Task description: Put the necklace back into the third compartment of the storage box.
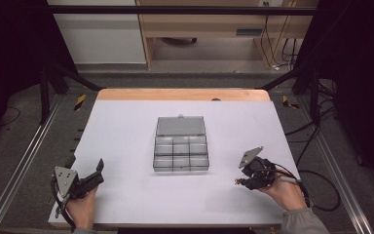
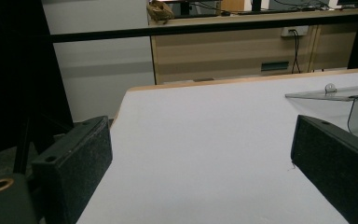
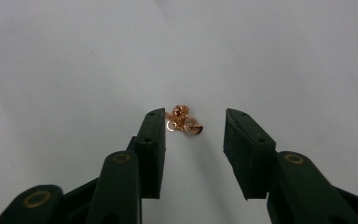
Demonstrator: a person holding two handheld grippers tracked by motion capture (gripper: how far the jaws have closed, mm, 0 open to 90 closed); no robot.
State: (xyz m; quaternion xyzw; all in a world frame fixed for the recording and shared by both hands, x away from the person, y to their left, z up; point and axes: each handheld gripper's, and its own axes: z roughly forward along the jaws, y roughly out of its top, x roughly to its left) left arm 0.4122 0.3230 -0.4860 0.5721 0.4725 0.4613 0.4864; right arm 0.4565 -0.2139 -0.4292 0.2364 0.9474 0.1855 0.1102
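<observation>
Right hand-held gripper (image 3: 193,128) spread around small gold jewellery piece (image 3: 183,120) on worktop (image 1: 126,126), likely to pinch it; left hand-held gripper (image 1: 85,170) spread, idle; compartment box (image 1: 181,146) lid open, ready to receive

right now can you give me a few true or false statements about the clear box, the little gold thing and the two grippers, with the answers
1. The clear plastic compartment box stands with its lid open. True.
2. The small tangled rose-gold chain lies inside one of the box's compartments. False: it lies on the white table, in front of the right gripper.
3. The right gripper's fingers are shut on the chain. False: they stand apart, with the chain between their tips.
4. The left gripper is open and holds nothing. True.
5. The left gripper rests on top of the box. False: it is near the table's front left corner, apart from the box.
</observation>
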